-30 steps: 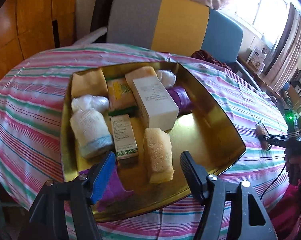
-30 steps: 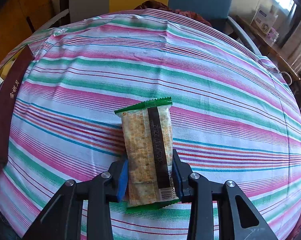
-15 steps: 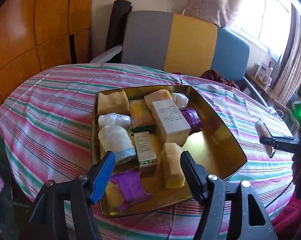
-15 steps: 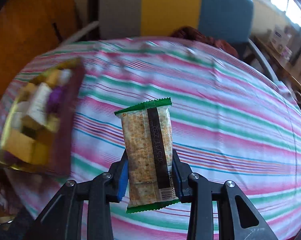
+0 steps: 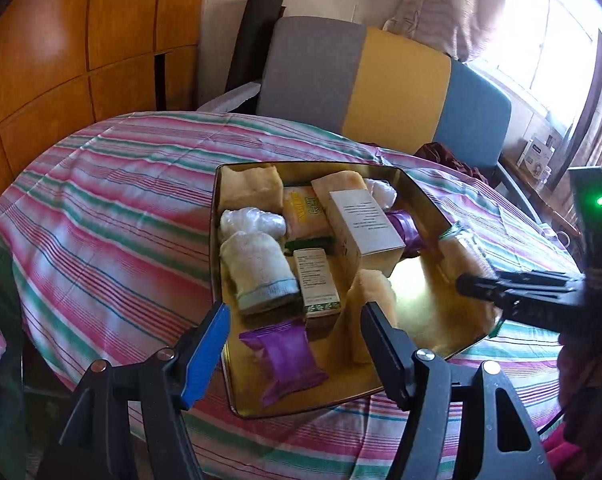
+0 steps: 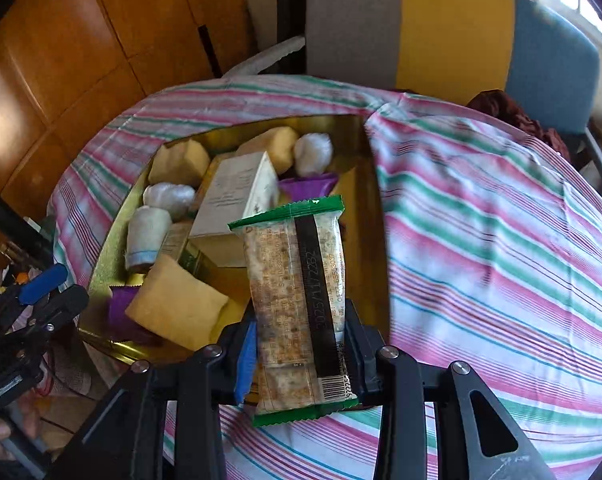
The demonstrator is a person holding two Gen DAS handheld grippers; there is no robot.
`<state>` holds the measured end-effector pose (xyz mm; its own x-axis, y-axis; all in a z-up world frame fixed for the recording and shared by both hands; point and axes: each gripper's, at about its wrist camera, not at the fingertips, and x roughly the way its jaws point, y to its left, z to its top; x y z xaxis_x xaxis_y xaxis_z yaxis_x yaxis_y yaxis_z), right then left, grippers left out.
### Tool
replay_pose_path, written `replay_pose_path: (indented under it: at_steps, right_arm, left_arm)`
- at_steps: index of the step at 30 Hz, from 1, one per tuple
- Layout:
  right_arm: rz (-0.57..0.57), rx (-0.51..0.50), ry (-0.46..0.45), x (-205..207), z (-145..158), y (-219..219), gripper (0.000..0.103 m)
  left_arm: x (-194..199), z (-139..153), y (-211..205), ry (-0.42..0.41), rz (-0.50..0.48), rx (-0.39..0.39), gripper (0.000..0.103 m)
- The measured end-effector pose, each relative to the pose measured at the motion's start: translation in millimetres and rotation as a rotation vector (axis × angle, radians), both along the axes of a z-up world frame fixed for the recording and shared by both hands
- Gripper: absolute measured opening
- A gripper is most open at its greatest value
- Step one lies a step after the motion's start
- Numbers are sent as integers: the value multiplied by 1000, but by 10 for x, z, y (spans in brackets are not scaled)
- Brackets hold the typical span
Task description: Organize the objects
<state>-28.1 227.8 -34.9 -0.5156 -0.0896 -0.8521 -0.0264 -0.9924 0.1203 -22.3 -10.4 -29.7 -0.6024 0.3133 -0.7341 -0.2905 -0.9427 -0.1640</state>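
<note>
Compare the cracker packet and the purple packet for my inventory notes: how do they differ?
The cracker packet is long, clear with green ends, and clamped in the right gripper above the gold tray. The purple packet is short, opaque, lying loose in that tray. Both are sealed, crimp-ended wrappers.

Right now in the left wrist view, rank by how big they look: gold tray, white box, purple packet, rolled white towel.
1. gold tray
2. white box
3 and 4. rolled white towel and purple packet: about alike; the packet lies nearer the camera, so unsure.
</note>
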Motion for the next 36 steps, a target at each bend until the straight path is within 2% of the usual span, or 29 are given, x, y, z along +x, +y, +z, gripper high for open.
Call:
replay_pose_path:
  at_steps: [8,11,15,17,18,19,22,25,29,33,36]
  right_arm:
    - [-1,86,-55,-115,-255,-128,38]
    - [-3,120,-68,-133,-322,-164,38]
    - [-24,66,-91,-186,-474,-160,38]
    - [-32,46,-71,-172,-487,-164,42]
    - [-36,31,-63,-156,-482,-156,47]
    - [-38,23,-56,-141,-472,-155,57]
    - [-37,27,1,-39,-357,-152,62]
    - [-45,40,53,98,-231,-148,72]
    - [-86,93,125,259,-68,-177,77]
    - [-112,133,181,374,30,-234,79]
    - [-103,153,196,441,84,-262,80]
  left_arm:
    - [-40,-10,-173,11,56,16,68]
    - [-44,-7,-183,27,77,-5,69]
    - [-32,1,-146,40,99,-34,69]
    - [-18,13,-114,54,109,-51,69]
    - [-9,22,-98,61,110,-56,69]
    - [8,36,-78,74,108,-62,69]
    - [53,90,-19,105,110,-79,69]
    - [95,171,15,126,117,-71,70]
    - [184,277,23,171,180,-59,80]
    - [251,315,17,188,188,-27,80]
    - [240,266,23,154,200,-23,80]
